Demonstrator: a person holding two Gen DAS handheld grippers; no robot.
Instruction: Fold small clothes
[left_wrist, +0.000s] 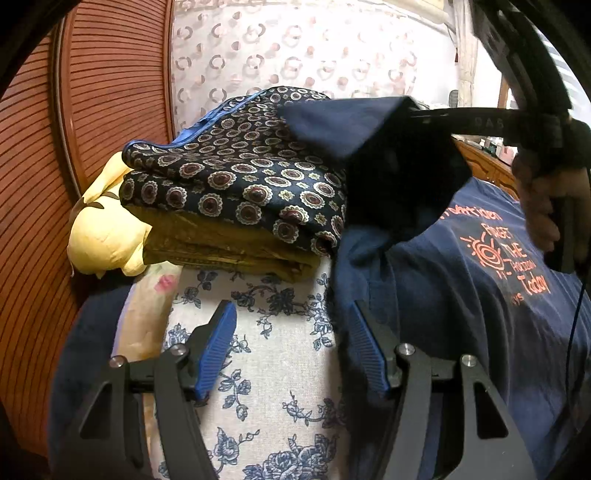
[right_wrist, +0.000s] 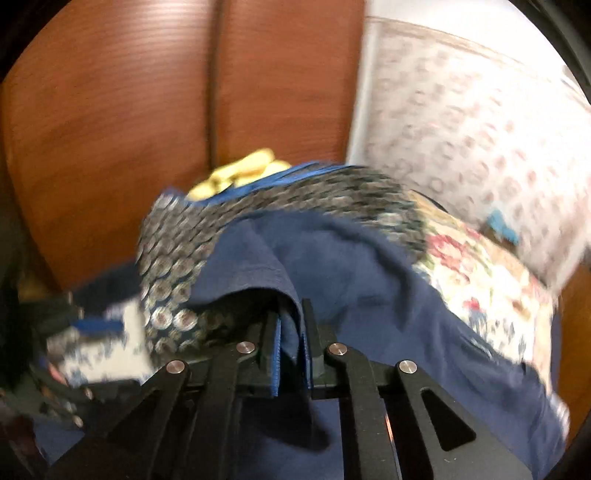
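Left wrist view: the left gripper is spread wide with nothing in it, hovering over the floral sheet right beside the navy t-shirt. The right gripper is pinched on a fold of that shirt, lifted next to the folded patterned cloth. Right view's pretty blurry.

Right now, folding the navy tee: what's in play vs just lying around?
In play:
- navy T-shirt, one part lifted
- right hand-held gripper, shut on the shirt
- left hand-held gripper, open beside the shirt's edge

Lying about:
- folded patterned cloth on olive folded cloth
- yellow plush toy
- floral sheet
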